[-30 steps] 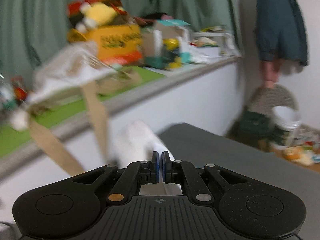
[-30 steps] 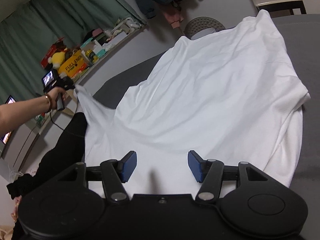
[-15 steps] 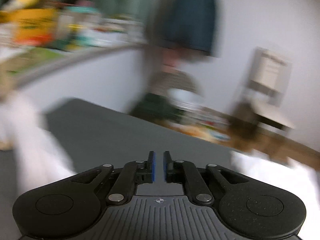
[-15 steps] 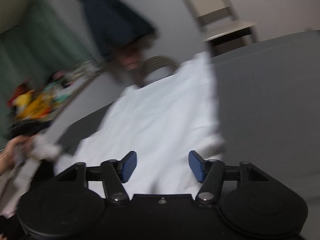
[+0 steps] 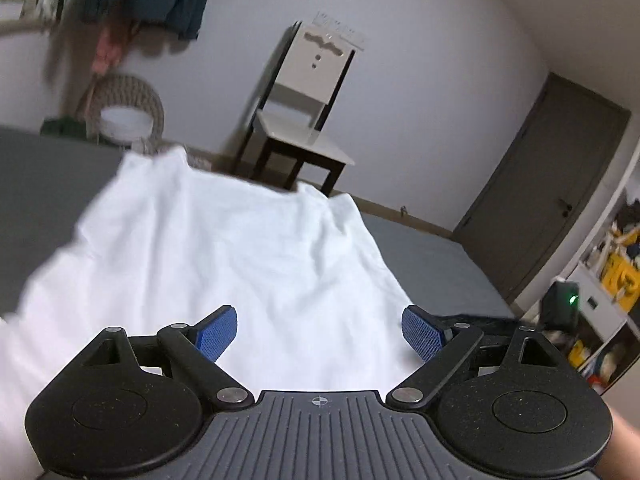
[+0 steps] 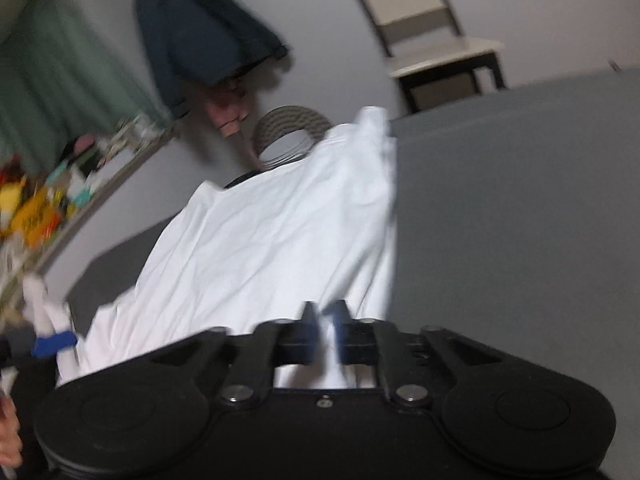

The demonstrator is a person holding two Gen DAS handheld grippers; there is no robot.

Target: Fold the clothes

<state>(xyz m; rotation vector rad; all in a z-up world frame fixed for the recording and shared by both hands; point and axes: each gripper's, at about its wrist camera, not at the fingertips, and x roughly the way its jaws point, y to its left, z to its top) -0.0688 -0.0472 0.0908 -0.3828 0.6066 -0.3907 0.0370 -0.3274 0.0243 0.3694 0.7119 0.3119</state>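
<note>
1. White shirt (image 5: 240, 264) spread across a grey bed (image 5: 432, 256), reaching from 6 o'clock up toward 12 o'clock in the left wrist view, far edge bunched near a chair (image 5: 304, 120) at 12 o'clock.
2. Left gripper (image 5: 320, 334) released: blue fingers (image 5: 218, 332) spread wide, nothing between them, hovering over the near part of the cloth.
3. Right gripper (image 6: 323, 320) clenched: fingers drawn almost together, with a strip of white cloth seemingly pinched between them at the near hem; blur keeps the exact contact uncertain.
4. In the right wrist view, shirt (image 6: 280, 240) running from 6 o'clock up to 12 o'clock, its right edge folded or draped along 1 o'clock, bare bed (image 6: 500, 220) at 3 o'clock.
5. Judged as light, limp, thin fabric: no stiffness, prone to sag, wrinkle and slide on the smooth cover.
6. Best taken at corners or along a hem, one gripper per corner, kept taut between both to carry a clean crease.
7. Risk: pinching a single layer only, or dragging the whole shirt across the bed instead of lifting an edge.
</note>
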